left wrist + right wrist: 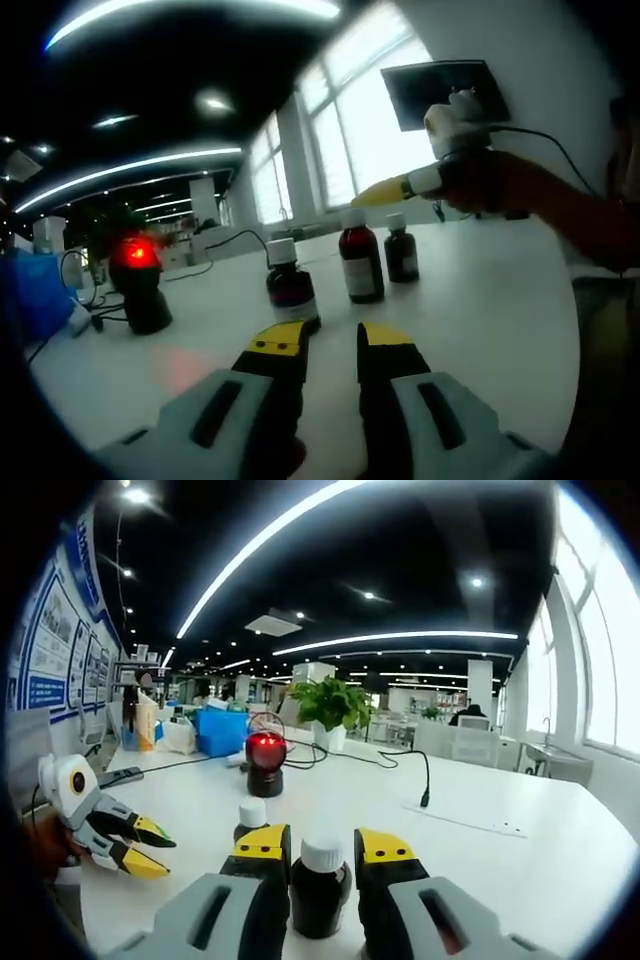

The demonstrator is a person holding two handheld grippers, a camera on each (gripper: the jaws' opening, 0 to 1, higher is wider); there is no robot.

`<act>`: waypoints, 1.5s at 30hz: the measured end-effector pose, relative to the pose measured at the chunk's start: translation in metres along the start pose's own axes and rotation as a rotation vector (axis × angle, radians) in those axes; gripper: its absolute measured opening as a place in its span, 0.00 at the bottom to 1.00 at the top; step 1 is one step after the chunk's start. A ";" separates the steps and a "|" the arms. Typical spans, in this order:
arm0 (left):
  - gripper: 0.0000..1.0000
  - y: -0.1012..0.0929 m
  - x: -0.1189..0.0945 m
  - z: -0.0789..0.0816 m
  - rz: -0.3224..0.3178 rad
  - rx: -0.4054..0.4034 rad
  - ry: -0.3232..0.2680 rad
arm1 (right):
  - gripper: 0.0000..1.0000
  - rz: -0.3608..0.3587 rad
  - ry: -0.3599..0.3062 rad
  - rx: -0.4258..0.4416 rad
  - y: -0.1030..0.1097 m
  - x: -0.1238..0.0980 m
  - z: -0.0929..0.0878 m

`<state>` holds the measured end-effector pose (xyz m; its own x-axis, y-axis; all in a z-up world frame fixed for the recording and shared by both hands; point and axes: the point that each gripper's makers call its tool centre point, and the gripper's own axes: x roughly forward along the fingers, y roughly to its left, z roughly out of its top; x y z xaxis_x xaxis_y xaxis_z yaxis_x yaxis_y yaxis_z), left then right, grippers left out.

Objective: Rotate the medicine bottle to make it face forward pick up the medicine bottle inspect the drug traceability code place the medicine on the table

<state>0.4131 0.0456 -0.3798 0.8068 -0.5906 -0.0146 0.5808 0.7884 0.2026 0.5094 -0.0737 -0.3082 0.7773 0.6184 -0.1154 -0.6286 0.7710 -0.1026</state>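
In the right gripper view a dark medicine bottle (320, 885) with a white cap stands on the white table (480, 860) between the right gripper's (324, 846) yellow-tipped jaws, though whether they touch it I cannot tell. A second bottle (250, 820) stands just behind, a scanner (265, 763) glowing red beyond, and the left gripper (152, 846) hovers at the left, jaws slightly apart. In the left gripper view the left gripper (330, 338) is part open over bare table, near the closest of three bottles (291, 284).
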 end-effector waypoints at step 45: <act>0.13 0.002 0.000 -0.002 0.001 -0.014 0.004 | 0.17 -0.243 0.078 -0.076 0.001 0.015 -0.009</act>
<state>0.4147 0.0472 -0.3815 0.8079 -0.5891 -0.0184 0.5814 0.7914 0.1888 0.5207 -0.0650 -0.3194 0.9032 0.4006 -0.1540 -0.4261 0.8800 -0.2098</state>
